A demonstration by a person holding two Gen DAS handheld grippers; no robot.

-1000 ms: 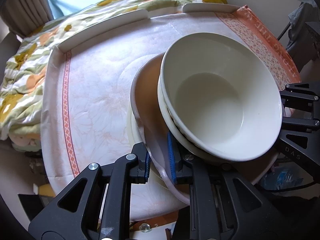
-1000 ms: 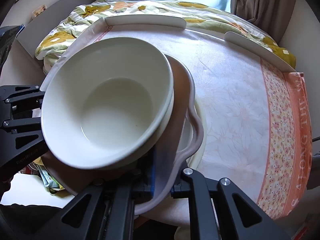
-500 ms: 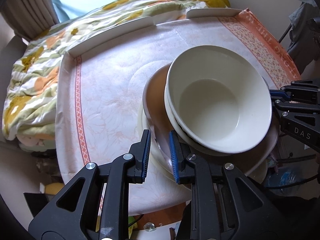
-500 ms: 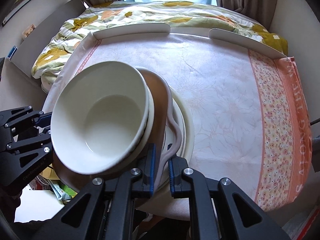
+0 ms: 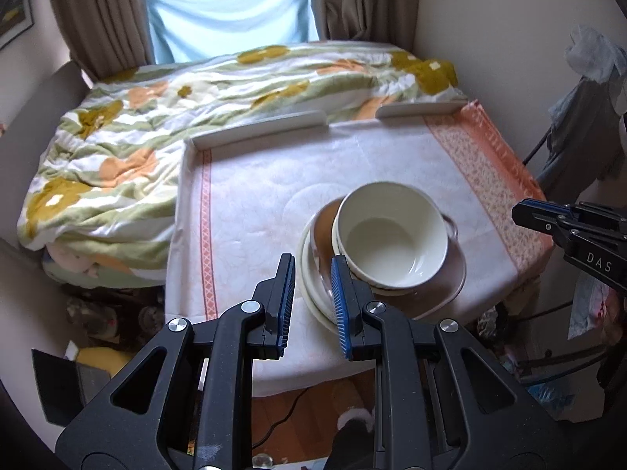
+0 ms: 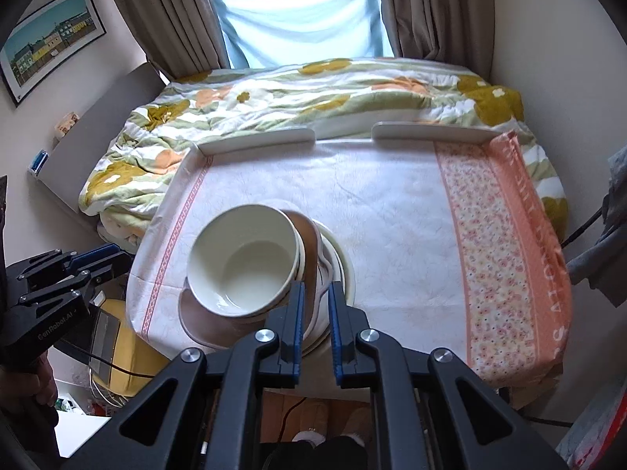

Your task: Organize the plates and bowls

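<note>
Two nested cream bowls (image 5: 390, 243) sit on a brown plate (image 5: 439, 286), which lies on cream plates (image 5: 313, 290) near the table's front edge. The right wrist view shows the same bowls (image 6: 243, 262), brown plate (image 6: 203, 321) and cream plates (image 6: 347, 274). My left gripper (image 5: 313, 260) hovers above and in front of the stack's left side, jaws nearly closed and empty. My right gripper (image 6: 316, 286) hovers likewise at the stack's right side, jaws closed to a narrow gap with nothing in them. Each gripper also shows at the edge of the other's view.
The table cloth (image 5: 254, 196) is white with an orange flowered band (image 6: 497, 243) on the right. White rails (image 5: 258, 133) line the far edge. A floral quilt (image 5: 117, 149) lies beyond. Clothes (image 5: 580, 137) hang at right; a yellow object (image 6: 117, 352) and cables sit low.
Both grippers have risen and backed away from the stack. The brown plate's rim, held between both pairs of jaws a second ago, is free, and the stack rests on the table.
</note>
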